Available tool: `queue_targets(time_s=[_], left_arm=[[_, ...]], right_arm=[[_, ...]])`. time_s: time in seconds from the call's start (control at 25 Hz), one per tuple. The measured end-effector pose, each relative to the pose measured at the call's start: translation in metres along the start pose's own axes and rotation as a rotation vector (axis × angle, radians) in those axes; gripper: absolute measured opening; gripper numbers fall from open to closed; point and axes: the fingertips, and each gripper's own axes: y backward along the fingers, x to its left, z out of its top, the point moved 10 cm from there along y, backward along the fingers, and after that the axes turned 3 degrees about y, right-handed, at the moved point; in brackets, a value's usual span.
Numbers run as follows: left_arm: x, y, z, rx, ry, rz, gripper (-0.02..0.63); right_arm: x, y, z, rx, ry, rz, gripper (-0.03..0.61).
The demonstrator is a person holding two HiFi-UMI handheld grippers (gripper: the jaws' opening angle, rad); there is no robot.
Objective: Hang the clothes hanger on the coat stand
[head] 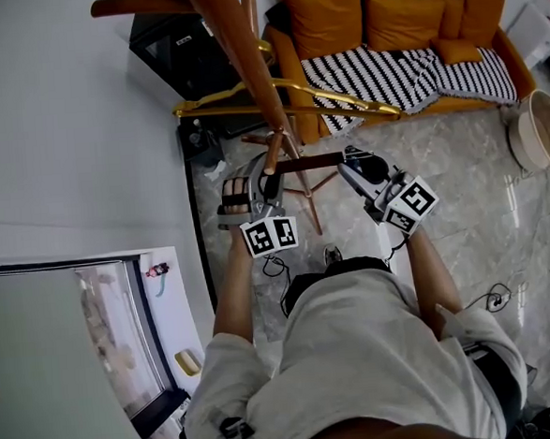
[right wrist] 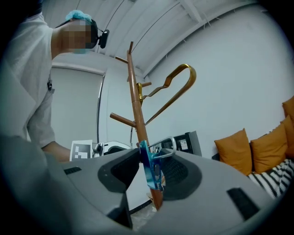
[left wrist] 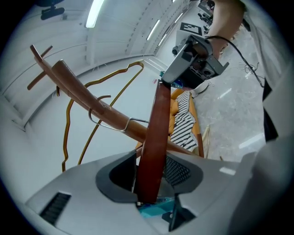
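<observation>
A dark brown wooden hanger [head: 304, 163] lies level between my two grippers, close to the wooden coat stand [head: 245, 56]. My left gripper [head: 265, 188] is shut on one end of the hanger's bar [left wrist: 154, 147]. My right gripper [head: 354, 173] is shut on the other end, where a blue piece [right wrist: 149, 172] shows between the jaws. In the left gripper view the hanger's metal hook [left wrist: 110, 123] loops round a slanted wooden limb of the stand [left wrist: 78, 92]. The hook [right wrist: 164, 148] also shows beside the stand's pole [right wrist: 134, 101].
A gold wire hanger [head: 285, 100] hangs on the stand. An orange sofa [head: 384, 28] with a striped throw stands behind it, and a black cabinet [head: 178, 47] is against the wall. A round basket [head: 541, 130] is at the right. A cable [head: 492, 297] lies on the marble floor.
</observation>
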Motion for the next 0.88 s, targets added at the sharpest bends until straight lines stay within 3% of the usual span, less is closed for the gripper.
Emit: queue_targets(time_s=[0.2, 0.64, 0.88], left_arm=[[-0.008, 0.001, 0.001, -0.017, 0.028, 0.084, 0.175], [-0.011, 0.015, -0.002, -0.083, 0.102, 0.190, 0.262], [-0.015, 0.028, 0.000, -0.083, 0.135, 0.175, 0.284]], right_arm=[[0.002, 0.000, 0.002, 0.005, 0.066, -0.061, 0.153], [0.008, 0.009, -0.008, 0.022, 0.042, -0.079, 0.155], [0.022, 0.013, -0.016, 0.051, 0.029, -0.101, 0.158]])
